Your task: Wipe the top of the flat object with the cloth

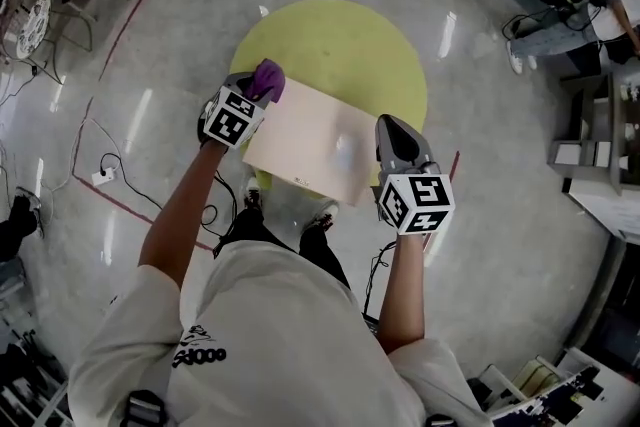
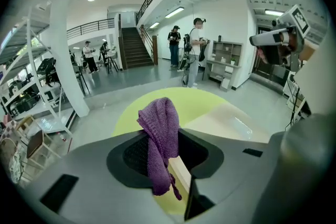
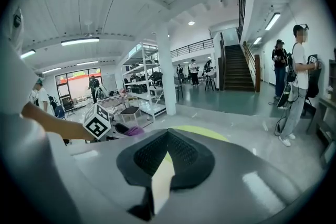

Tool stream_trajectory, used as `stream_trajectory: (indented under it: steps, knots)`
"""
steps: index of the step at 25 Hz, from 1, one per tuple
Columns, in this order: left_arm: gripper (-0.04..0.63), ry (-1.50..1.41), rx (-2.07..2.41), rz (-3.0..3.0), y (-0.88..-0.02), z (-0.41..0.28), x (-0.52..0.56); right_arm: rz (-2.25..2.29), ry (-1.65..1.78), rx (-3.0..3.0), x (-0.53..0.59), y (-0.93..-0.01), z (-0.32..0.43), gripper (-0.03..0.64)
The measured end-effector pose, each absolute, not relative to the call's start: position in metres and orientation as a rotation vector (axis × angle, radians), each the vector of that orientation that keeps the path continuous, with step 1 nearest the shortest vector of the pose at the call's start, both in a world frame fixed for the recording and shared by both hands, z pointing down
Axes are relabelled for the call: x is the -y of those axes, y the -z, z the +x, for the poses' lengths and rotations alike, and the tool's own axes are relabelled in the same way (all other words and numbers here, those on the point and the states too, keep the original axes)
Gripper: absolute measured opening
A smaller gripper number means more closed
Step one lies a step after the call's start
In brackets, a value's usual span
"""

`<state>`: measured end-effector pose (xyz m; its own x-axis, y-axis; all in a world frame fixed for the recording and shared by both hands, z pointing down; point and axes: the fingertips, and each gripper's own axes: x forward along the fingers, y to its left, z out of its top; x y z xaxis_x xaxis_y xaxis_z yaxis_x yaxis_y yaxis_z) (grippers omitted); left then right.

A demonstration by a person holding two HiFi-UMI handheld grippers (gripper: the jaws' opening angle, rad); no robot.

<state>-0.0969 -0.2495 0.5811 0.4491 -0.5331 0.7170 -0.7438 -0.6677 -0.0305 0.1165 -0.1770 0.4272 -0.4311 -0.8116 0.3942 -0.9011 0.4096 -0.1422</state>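
Note:
A flat beige board [image 1: 310,140] hangs level over the floor, held at its two ends. My left gripper [image 1: 258,93] is at its left corner, shut on a purple knitted cloth [image 1: 267,78]. In the left gripper view the cloth [image 2: 160,134] drapes down between the jaws. The board's edge [image 2: 179,173] also sits between them, next to the cloth. My right gripper [image 1: 392,130] is shut on the board's right edge, seen as a pale strip [image 3: 161,183] between its jaws. The board's top is bare, with a glare spot.
Below lies a round yellow patch [image 1: 340,45] on the polished floor. Cables and a power strip [image 1: 105,175] lie at the left, and shelving [image 1: 600,145] stands at the right. People [image 2: 194,50] stand near a staircase [image 2: 134,50], and a white pillar [image 2: 68,71] rises nearby.

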Motion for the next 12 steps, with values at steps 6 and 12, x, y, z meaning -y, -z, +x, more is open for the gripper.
stream_trajectory:
  steps: [6, 12]
  knots:
    - [0.135, -1.155, 1.066, 2.341, -0.620, -0.079, 0.257, 1.507, -0.575, 2.374, 0.169, -0.441, 0.141, 0.009]
    - [0.135, -1.189, 1.048, 2.260, -0.643, -0.078, 0.255, 1.498, -0.603, 2.349, 0.158, -0.452, 0.151, 0.009]
